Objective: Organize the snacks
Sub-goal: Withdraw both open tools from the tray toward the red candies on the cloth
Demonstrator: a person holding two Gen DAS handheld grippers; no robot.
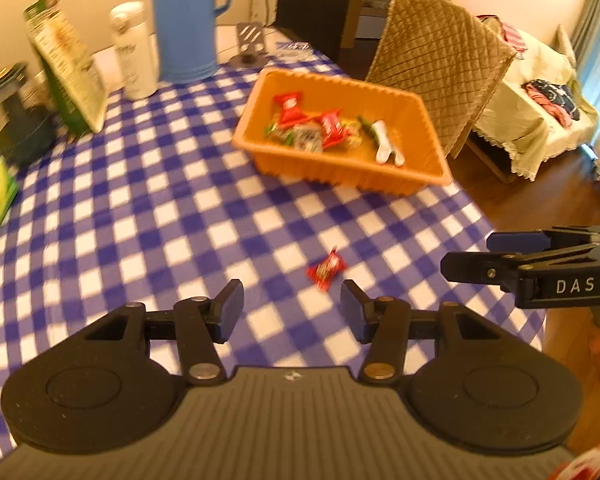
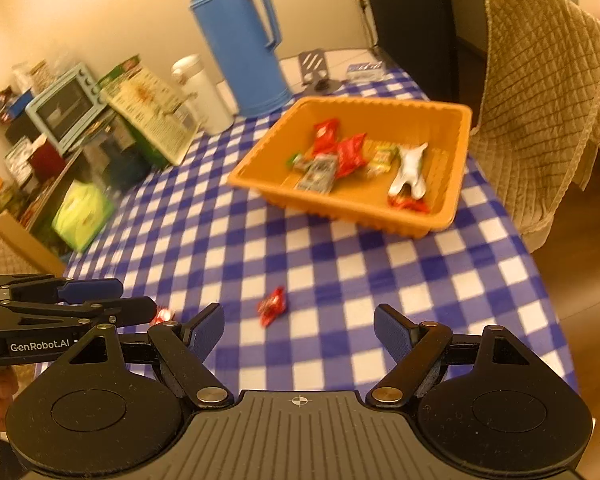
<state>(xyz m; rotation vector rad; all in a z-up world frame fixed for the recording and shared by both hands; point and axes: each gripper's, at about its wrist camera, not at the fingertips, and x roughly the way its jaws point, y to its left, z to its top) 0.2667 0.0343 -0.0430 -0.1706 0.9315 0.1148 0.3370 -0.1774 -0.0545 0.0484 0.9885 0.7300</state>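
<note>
Blue-and-white checked tablecloth [image 2: 340,272] is seen covering the table, with an orange plastic tray [image 2: 458,160] set near the far edge beside a blue thermos [image 2: 236,40]. Most of the work is judged done: several wrapped snacks are already gathered in the tray, while one small red-wrapped candy [image 2: 272,306], crinkled and glossy, is left on the cloth, well apart from the tray. Both the left gripper [image 1: 292,304] and the right gripper [image 2: 298,328] are held with jaws apart and empty, the candy lying just beyond the fingertips.

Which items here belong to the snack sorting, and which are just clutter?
Job:
orange tray
loose red snack packet
left gripper
right gripper

Clutter:
blue thermos
white bottle
green box
toaster oven
</note>
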